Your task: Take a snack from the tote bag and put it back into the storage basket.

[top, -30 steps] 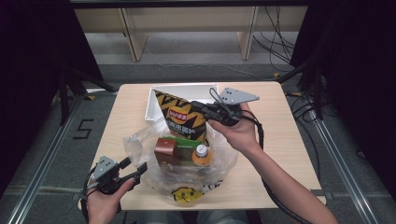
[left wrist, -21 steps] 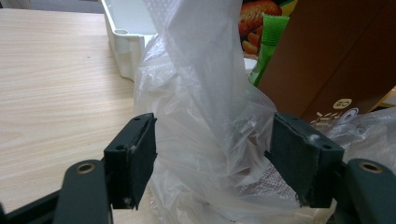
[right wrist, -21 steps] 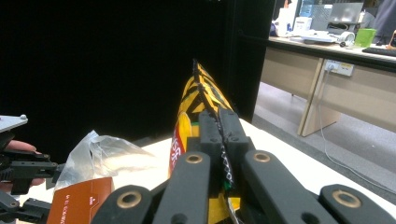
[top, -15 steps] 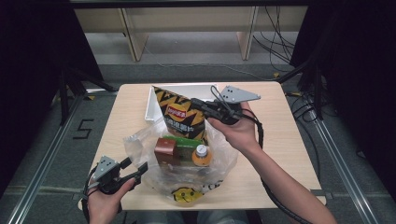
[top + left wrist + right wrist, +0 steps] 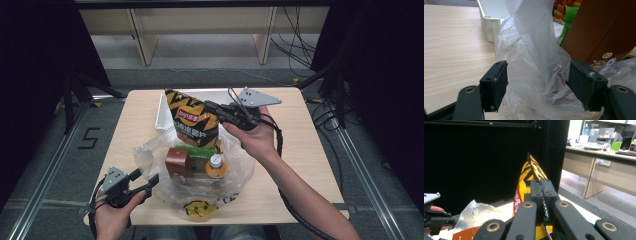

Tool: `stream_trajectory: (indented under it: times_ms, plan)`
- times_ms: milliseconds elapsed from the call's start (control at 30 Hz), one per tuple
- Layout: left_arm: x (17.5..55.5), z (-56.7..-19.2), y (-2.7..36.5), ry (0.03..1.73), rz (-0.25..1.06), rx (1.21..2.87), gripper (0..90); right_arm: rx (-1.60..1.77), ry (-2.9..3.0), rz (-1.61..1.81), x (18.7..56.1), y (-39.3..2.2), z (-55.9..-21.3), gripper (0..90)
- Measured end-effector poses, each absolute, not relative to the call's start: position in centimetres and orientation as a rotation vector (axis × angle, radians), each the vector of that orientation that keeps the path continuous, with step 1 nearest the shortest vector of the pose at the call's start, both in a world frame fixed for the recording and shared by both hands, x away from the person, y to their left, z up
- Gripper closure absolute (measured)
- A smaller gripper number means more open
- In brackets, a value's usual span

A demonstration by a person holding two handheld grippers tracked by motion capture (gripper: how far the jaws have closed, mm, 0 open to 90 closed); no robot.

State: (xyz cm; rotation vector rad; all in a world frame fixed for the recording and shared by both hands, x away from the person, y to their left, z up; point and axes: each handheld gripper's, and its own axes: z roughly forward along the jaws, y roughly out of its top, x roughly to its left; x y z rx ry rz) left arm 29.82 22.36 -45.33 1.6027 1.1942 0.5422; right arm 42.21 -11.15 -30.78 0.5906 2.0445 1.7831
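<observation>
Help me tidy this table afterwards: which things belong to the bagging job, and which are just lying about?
In the job:
chip bag, pinched by right claw
plastic bag, with left claw open at its edge
brown box
bottle

Lying about:
white tray

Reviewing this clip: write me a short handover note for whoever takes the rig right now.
Right claw: shut on the seam edge of the yellow-and-black crisp bag, held upright over the clear plastic carrier bag.
Left claw: open, jaws astride a bunched fold of the carrier bag, pads not pressing.
Done: brown carton, green packet and orange-capped bottle sit in the bag.
Left: probably lower the crisp bag in, release.
</observation>
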Motion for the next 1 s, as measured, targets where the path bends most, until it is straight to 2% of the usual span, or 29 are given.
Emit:
stream_trajectory:
  times_ms: [1000]
  plan:
    - [29.9, -45.3, 22.3, 1.179, 0.54, 1.598, 31.2, 0.554, 2.005, 1.809, 42.4, -10.7, -28.6, 90.0]
